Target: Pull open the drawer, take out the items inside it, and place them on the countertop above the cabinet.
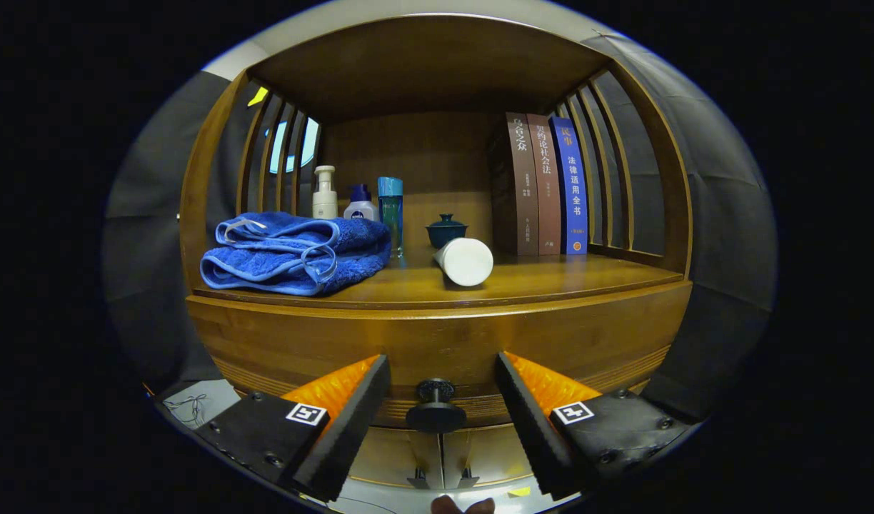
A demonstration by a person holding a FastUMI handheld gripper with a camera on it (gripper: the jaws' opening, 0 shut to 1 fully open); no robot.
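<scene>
A: Gaping wide, the tool (443,414) grips nothing; the drawer knob (435,408) sits between its fingers, the drawer front looks shut

B: Clamp off-centre and it slips; farther up, the white tube (465,261) on the bench (551,282) could roll

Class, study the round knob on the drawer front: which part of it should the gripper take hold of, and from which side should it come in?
Grip the drawer knob across its wide round head, coming straight on from the front. The head flares out past a narrower neck, so fingers closing from either side can hook behind it for the pull. The gripper is open, with the knob between its fingers.
</scene>
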